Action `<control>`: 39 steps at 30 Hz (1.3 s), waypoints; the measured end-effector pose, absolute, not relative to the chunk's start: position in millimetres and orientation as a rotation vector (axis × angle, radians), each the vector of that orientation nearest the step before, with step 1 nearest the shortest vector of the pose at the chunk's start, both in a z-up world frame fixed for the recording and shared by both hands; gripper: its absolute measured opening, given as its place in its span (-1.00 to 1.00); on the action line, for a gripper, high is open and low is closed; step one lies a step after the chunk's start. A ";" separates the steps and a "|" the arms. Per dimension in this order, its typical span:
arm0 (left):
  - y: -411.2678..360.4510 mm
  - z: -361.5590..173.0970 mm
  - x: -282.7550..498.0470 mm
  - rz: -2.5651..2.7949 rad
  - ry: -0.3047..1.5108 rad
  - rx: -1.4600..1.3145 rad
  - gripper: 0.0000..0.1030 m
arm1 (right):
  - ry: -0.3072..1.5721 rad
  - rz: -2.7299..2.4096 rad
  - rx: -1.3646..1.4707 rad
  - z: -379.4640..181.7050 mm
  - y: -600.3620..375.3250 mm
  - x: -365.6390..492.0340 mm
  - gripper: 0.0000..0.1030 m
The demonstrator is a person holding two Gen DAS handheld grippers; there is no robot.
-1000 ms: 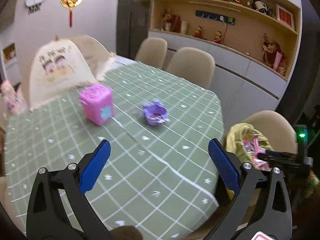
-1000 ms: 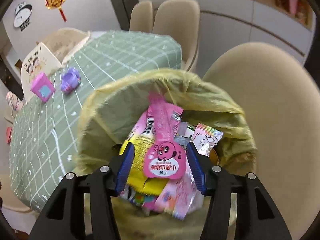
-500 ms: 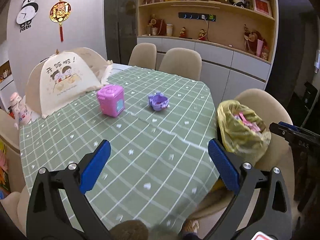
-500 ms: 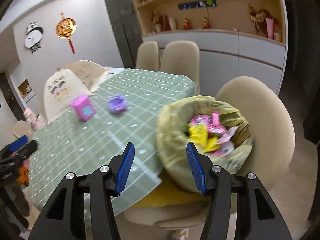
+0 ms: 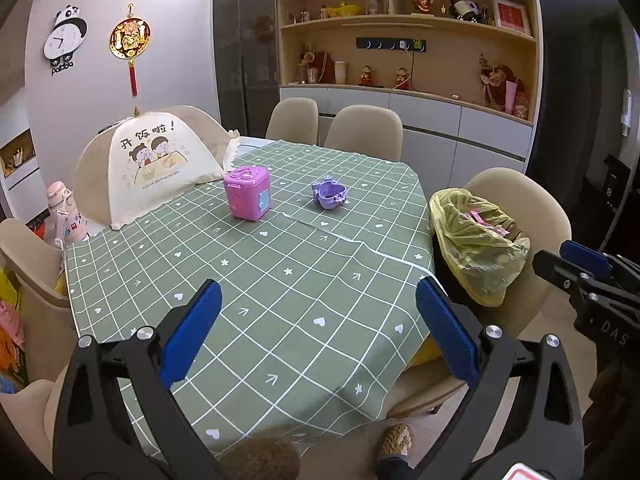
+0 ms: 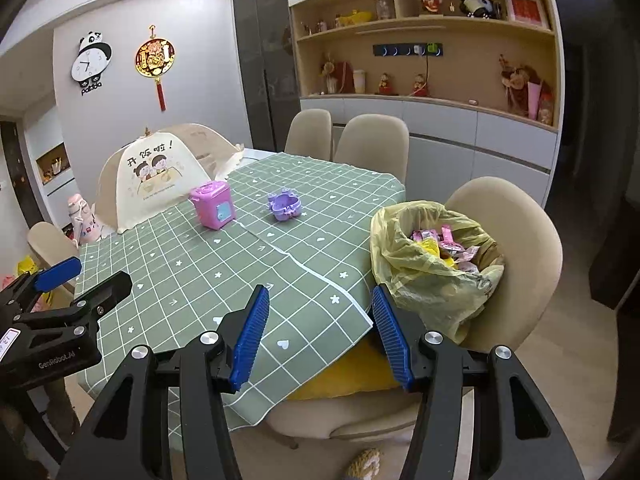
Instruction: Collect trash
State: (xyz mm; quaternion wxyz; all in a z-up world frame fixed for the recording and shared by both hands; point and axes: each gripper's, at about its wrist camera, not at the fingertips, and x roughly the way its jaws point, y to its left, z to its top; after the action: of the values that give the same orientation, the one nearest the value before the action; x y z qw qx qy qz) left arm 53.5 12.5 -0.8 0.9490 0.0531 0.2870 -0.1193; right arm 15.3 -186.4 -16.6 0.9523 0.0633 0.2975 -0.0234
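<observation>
A yellow trash bag (image 6: 430, 264) full of pink and yellow snack wrappers (image 6: 448, 246) sits on a beige chair (image 6: 516, 240) at the table's right side; the left wrist view shows the same bag (image 5: 476, 248). My right gripper (image 6: 320, 336) is open and empty, held back from the table edge, left of the bag. My left gripper (image 5: 320, 328) is open and empty over the near part of the green checked tablecloth (image 5: 280, 264). Each gripper shows at the edge of the other's view.
On the table stand a pink toy box (image 5: 246, 194), a purple toy (image 5: 329, 195) and a cream mesh food cover (image 5: 152, 164). Beige chairs (image 5: 362, 130) ring the table. Shelves with ornaments (image 5: 408, 36) line the back wall. A pink bottle (image 5: 64, 212) stands far left.
Both grippers have pulled back and up from the table. The right one left the bag's mouth, with the pink wrapper now lying in the bag. The whole table is now in view.
</observation>
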 end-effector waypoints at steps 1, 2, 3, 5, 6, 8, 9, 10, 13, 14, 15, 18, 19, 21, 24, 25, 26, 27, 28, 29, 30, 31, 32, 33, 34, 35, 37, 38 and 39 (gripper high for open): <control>12.9 -1.0 51.9 -0.245 0.584 0.107 0.81 | 0.606 -0.051 0.121 -17.6 -185.0 12.7 -0.01; 13.1 -1.9 48.9 -0.247 0.584 0.107 0.81 | 0.606 -0.056 0.116 -18.4 -183.9 9.9 -0.01; 12.8 -1.9 48.9 -0.249 0.585 0.106 0.81 | 0.606 -0.059 0.115 -19.4 -183.8 7.9 -0.01; 13.2 -3.2 45.3 -0.253 0.588 0.104 0.81 | 0.602 -0.068 0.117 -20.1 -183.6 2.8 -0.01; 13.9 -3.8 42.8 -0.254 0.588 0.103 0.81 | 0.600 -0.074 0.116 -20.7 -183.7 0.9 -0.01; 14.1 -5.0 39.5 -0.257 0.591 0.099 0.81 | 0.596 -0.084 0.114 -21.7 -183.9 -3.7 -0.01; 14.3 -5.7 37.8 -0.258 0.593 0.097 0.81 | 0.594 -0.087 0.113 -22.0 -184.4 -5.8 -0.01; 14.5 -6.1 36.5 -0.258 0.593 0.095 0.81 | 0.592 -0.090 0.111 -22.3 -183.7 -8.7 -0.01; 13.8 -6.6 31.9 -0.264 0.595 0.094 0.81 | 0.589 -0.088 0.104 -22.4 -182.5 -14.0 -0.01; 13.3 -7.1 30.2 -0.267 0.596 0.094 0.81 | 0.588 -0.088 0.102 -22.6 -181.8 -15.4 -0.01; 13.3 -7.2 29.6 -0.270 0.596 0.095 0.81 | 0.587 -0.087 0.101 -22.6 -181.9 -16.4 -0.01; 11.4 -8.1 25.6 -0.279 0.597 0.100 0.81 | 0.585 -0.086 0.103 -23.3 -181.4 -20.0 -0.01; 11.4 -8.3 24.6 -0.281 0.597 0.100 0.81 | 0.584 -0.087 0.102 -22.9 -181.8 -19.0 -0.01; 12.0 -7.6 24.0 -0.285 0.593 0.102 0.81 | 0.581 -0.092 0.101 -22.9 -179.9 -21.3 -0.01; 12.3 -7.1 21.9 -0.289 0.590 0.104 0.81 | 0.578 -0.100 0.104 -22.8 -178.7 -25.5 -0.01; 12.4 -7.0 21.4 -0.291 0.589 0.104 0.81 | 0.577 -0.102 0.104 -22.4 -178.3 -26.2 -0.01; 12.3 -7.0 20.4 -0.292 0.589 0.103 0.81 | 0.577 -0.104 0.103 -22.2 -178.1 -27.4 -0.01; 12.4 -6.8 19.7 -0.294 0.589 0.102 0.81 | 0.577 -0.106 0.103 -21.8 -178.2 -27.9 -0.01; 12.5 -6.8 19.5 -0.296 0.588 0.101 0.81 | 0.577 -0.109 0.102 -21.6 -177.8 -28.8 -0.01; 12.3 -6.3 19.1 -0.297 0.588 0.101 0.81 | 0.576 -0.111 0.102 -21.6 -177.8 -29.3 -0.01; 12.2 -6.3 19.0 -0.298 0.587 0.101 0.81 | 0.577 -0.113 0.103 -20.9 -178.4 -29.4 -0.01; 11.9 -6.3 19.0 -0.299 0.587 0.100 0.81 | 0.576 -0.115 0.103 -20.7 -178.1 -29.7 -0.01; 12.2 -6.3 18.8 -0.299 0.587 0.099 0.81 | 0.575 -0.116 0.103 -20.7 -178.0 -30.1 -0.01; 12.2 -6.3 19.0 -0.300 0.587 0.098 0.81 | 0.575 -0.117 0.103 -20.1 -177.8 -29.6 -0.01; 12.2 -6.1 19.1 -0.301 0.587 0.098 0.81 | 0.576 -0.117 0.103 -20.3 -178.2 -29.6 -0.01; 12.0 -6.1 19.3 -0.303 0.587 0.098 0.81 | 0.577 -0.118 0.103 -20.4 -178.2 -29.6 -0.01; 11.8 -6.4 20.0 -0.307 0.590 0.096 0.81 | 0.576 -0.121 0.103 -19.6 -178.4 -29.4 -0.01; 12.3 -6.7 20.5 -0.308 0.592 0.095 0.81 | 0.577 -0.122 0.103 -19.4 -178.3 -29.3 -0.01; 12.4 -6.9 20.8 -0.310 0.594 0.094 0.81 | 0.577 -0.123 0.102 -19.0 -178.1 -29.1 -0.01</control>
State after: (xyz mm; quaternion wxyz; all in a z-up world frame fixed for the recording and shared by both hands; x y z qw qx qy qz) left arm 20.8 12.4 -6.9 0.9434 0.0462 0.2912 -0.1519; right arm -29.1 -178.1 -19.0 0.9555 0.0503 0.2842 -0.0606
